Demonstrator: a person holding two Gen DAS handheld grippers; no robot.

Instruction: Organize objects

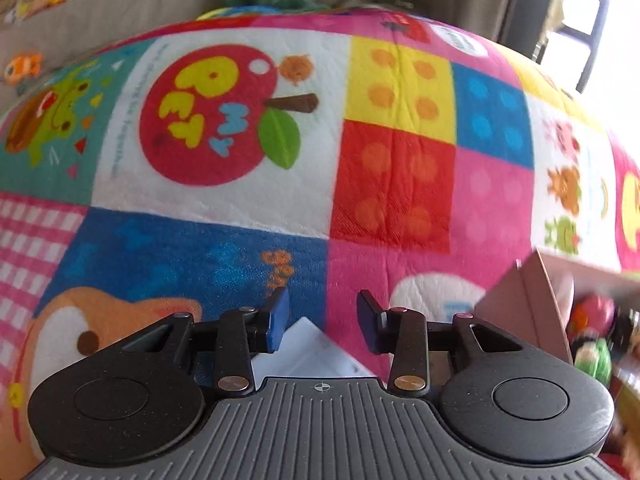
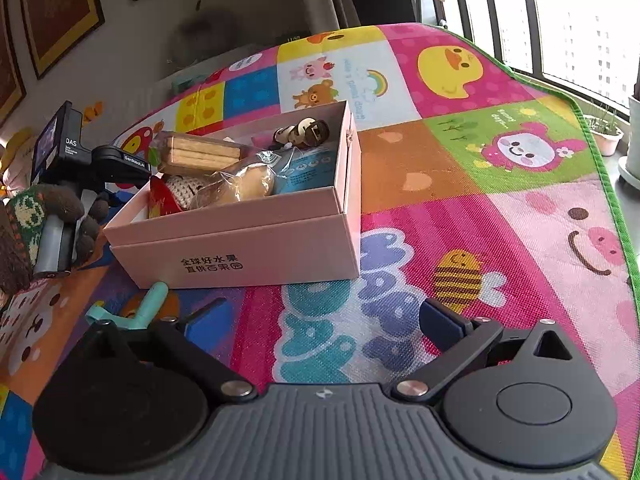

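our left gripper (image 1: 322, 312) fingers narrowly apart, empty, over play mat (image 1: 392, 184); right gripper (image 2: 324, 320) fingers wide apart, pink box (image 2: 256, 240) upper left.

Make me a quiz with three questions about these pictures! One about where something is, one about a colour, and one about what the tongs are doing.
1. Where is the biscuit pack?
A) inside the box
B) on the floor by the window
C) between the tongs

2. What colour is the box?
A) blue
B) pink
C) green

3. How are the right tongs?
A) shut on a toy
B) shut, empty
C) open, empty

Answers: 1 A, it lies within the box's walls; 2 B, its sides are pale pink; 3 C, they stand wide apart with only the mat between them.
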